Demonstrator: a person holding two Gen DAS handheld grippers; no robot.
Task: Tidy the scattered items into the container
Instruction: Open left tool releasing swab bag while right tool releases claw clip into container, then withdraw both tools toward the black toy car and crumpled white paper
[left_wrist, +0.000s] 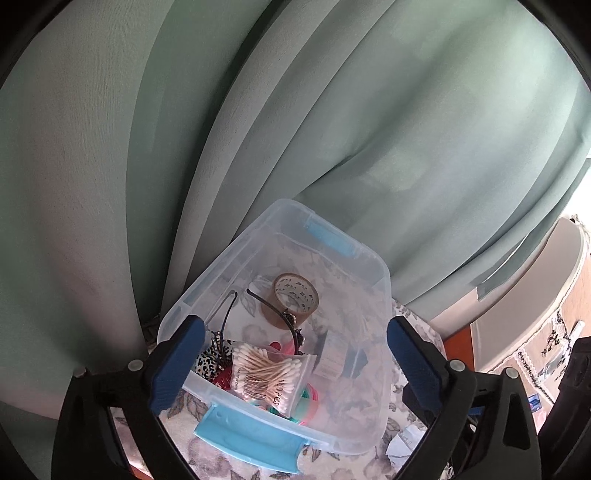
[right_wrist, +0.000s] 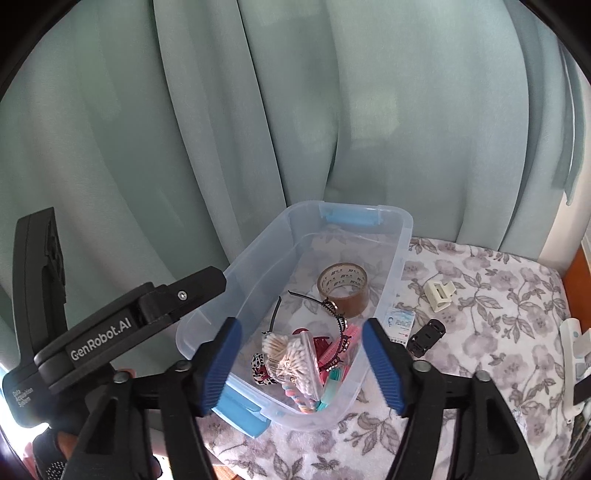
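A clear plastic bin (left_wrist: 332, 439) with blue latches sits on a floral cloth; it also shows in the right wrist view (right_wrist: 400, 236). Inside lie a brown tape roll (left_wrist: 295, 299) (right_wrist: 343, 290), a bag of cotton swabs (left_wrist: 269, 376) (right_wrist: 295, 360), black headbands (left_wrist: 275, 306) and colourful hair items. My left gripper (left_wrist: 291, 363) is open and empty above the bin's near end. My right gripper (right_wrist: 303, 363) is open and empty over the bin. Outside the bin, to its right, lie a white clip (right_wrist: 439, 293), a card (right_wrist: 400, 325) and a black toy car (right_wrist: 426, 338).
A green curtain (right_wrist: 295, 110) hangs right behind the bin. White objects (right_wrist: 576, 365) lie at the cloth's right edge. The left gripper's black body (right_wrist: 122, 325) is at the left of the right wrist view. Crumpled paper (left_wrist: 404, 441) lies right of the bin.
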